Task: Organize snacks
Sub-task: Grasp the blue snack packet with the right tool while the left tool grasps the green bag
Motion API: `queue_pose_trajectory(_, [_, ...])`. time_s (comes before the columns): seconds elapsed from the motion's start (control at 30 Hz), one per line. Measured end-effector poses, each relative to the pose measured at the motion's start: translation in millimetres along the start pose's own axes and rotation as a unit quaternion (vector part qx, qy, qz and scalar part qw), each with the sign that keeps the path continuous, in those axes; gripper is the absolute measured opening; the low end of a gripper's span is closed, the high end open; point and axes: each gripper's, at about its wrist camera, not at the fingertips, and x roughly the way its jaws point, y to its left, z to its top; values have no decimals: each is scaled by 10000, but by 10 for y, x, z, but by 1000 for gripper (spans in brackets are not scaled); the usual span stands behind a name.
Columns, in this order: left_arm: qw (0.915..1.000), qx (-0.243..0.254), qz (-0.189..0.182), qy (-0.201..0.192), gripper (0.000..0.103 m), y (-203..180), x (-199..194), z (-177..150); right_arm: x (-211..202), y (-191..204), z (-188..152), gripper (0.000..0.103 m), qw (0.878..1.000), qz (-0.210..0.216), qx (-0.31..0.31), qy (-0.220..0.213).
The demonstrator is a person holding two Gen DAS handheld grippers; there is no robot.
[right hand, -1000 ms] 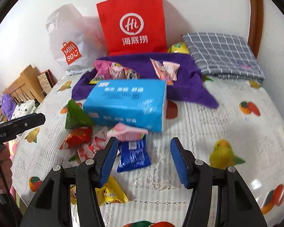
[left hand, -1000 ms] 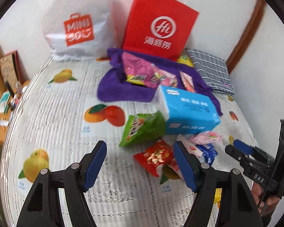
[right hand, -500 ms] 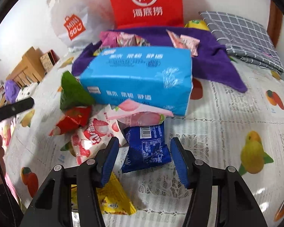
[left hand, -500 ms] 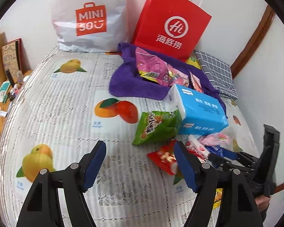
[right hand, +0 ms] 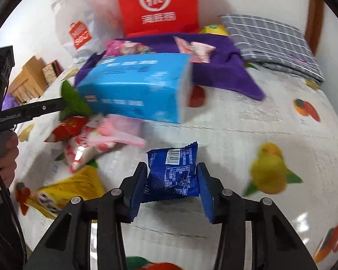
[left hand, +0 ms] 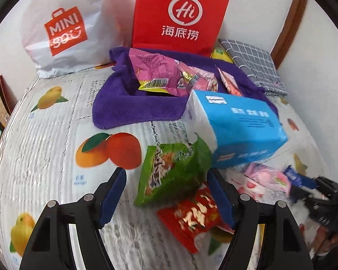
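The right gripper (right hand: 171,185) has just been closing, and the blue snack packet (right hand: 172,173) sits between its 2 pads, both edges touching them and crumpling: a grasp being completed. The packet is on the fruit-print tablecloth (right hand: 247,117), apart from the pile beside the blue tissue pack (right hand: 137,90). The left gripper (left hand: 166,193) stands about half open and empty, its pads straddling the green snack bag (left hand: 171,171), which lies against the tissue pack over a red snack packet (left hand: 191,220). Judging by the snacks already on the purple towel (left hand: 133,103), the next move probably calls for lifting the blue packet and carrying it there without it slipping.
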Motion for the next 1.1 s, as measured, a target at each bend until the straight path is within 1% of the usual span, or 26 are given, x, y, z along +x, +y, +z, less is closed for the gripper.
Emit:
queue_pose_trajectory(0.13, [9998,-60,-128,-154,72,18,53,-7,11,-209,11,45,9991,-143,356,-179])
queue_pose_trajectory(0.2, [9996,-76,-206,-200,71,24,64,-14,36,-272,28,45,9982,-208,490,-277])
queue_pose_trajectory(0.27, [9993,-20,-288,-253,65,22,60,-23,77,-296,49,45,9978,-205,542,-317])
queue_pose_trajectory(0.37, [9989,-70,-352,-301,59,35,57,-38,127,-273,47,45,9978,-312,454,-364])
queue_pose_trajectory(0.4, [9988,-87,-376,-290,58,38,67,-40,125,-264,48,45,9978,-322,439,-374])
queue_pose_trajectory(0.6, [9988,-6,-332,-350,56,15,72,-60,117,-324,33,46,9975,-119,559,-404])
queue_pose_trajectory(0.73, [9988,53,-285,-383,56,-4,57,-61,122,-318,33,46,9975,-111,567,-406])
queue_pose_trajectory(0.9, [9981,-28,-397,-465,55,14,-5,-39,126,-331,37,46,9973,-64,593,-417])
queue_pose_trajectory(1.1, [9974,-85,-435,-573,53,31,-64,-23,125,-353,33,46,9969,9,652,-438])
